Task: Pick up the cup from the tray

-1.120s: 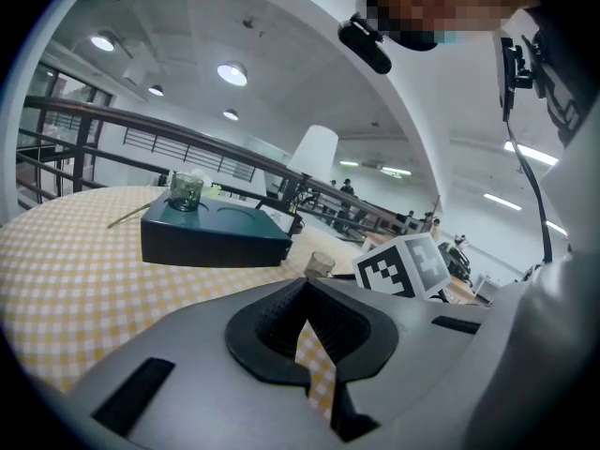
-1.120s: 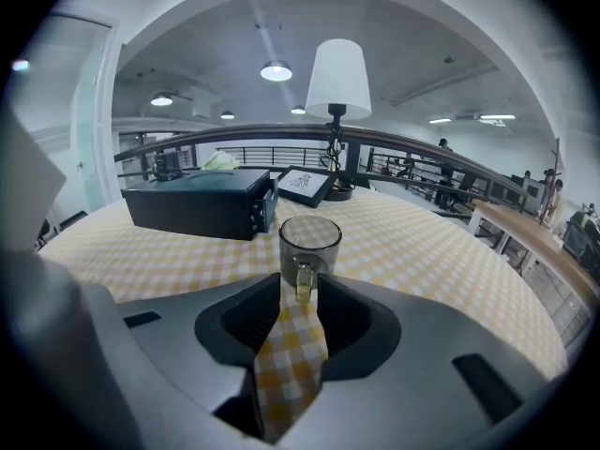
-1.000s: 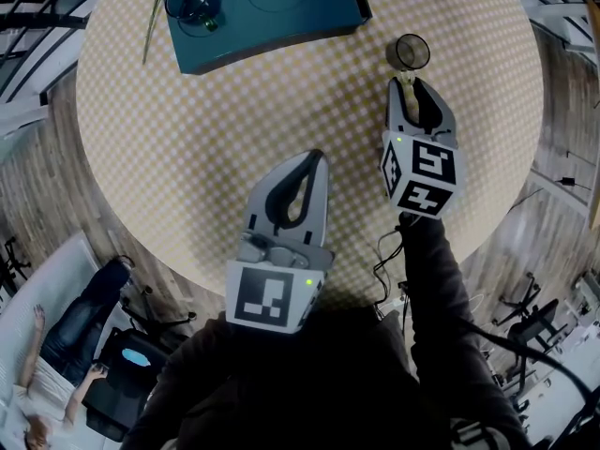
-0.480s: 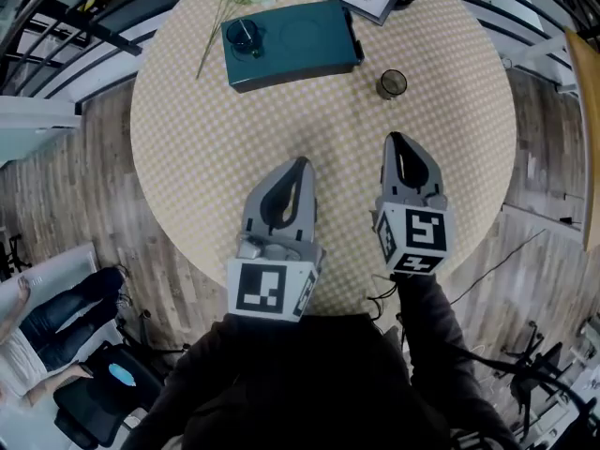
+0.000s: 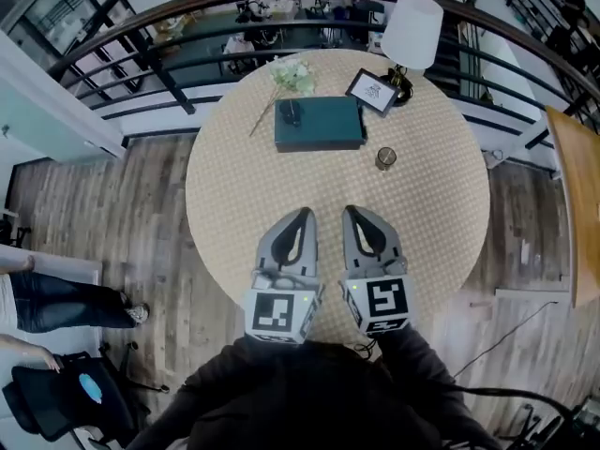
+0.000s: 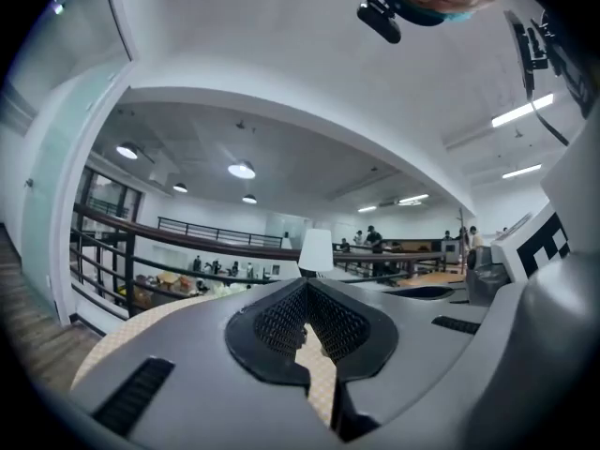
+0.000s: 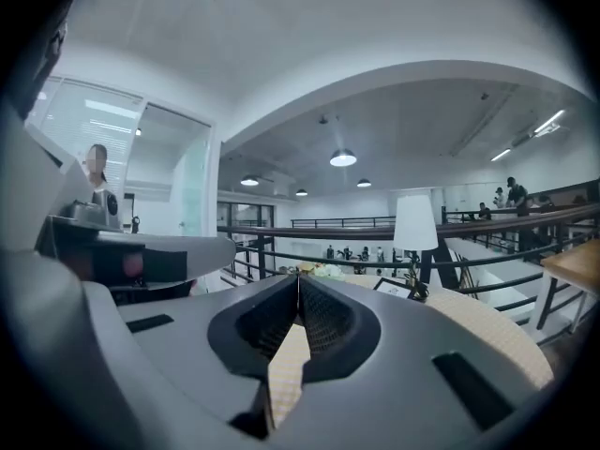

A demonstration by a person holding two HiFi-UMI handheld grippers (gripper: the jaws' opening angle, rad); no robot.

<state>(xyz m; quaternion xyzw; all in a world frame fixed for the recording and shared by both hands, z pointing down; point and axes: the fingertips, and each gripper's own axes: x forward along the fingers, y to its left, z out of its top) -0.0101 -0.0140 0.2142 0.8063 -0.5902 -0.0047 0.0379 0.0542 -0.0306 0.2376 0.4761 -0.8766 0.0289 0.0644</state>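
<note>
In the head view a dark teal tray (image 5: 323,126) lies at the far side of the round checkered table (image 5: 244,195). A small dark cup (image 5: 293,112) stands on the tray's left part. A clear glass cup (image 5: 385,158) stands upright on the table, right of the tray and off it. My left gripper (image 5: 303,216) and right gripper (image 5: 353,214) hover side by side over the table's near part, both shut and holding nothing. In the left gripper view the left gripper (image 6: 307,285) has its jaws closed together. In the right gripper view the right gripper (image 7: 298,279) is the same.
A white lamp (image 5: 412,28), a framed picture (image 5: 372,91) and a sprig of flowers (image 5: 292,76) stand at the table's far edge. A curved railing (image 5: 141,40) runs behind the table. A person's legs (image 5: 47,298) show at the left on the wooden floor.
Both grippers have drawn back to the table's near edge, the right one away from the glass cup, which stays on the table. The view has risen and widened.
</note>
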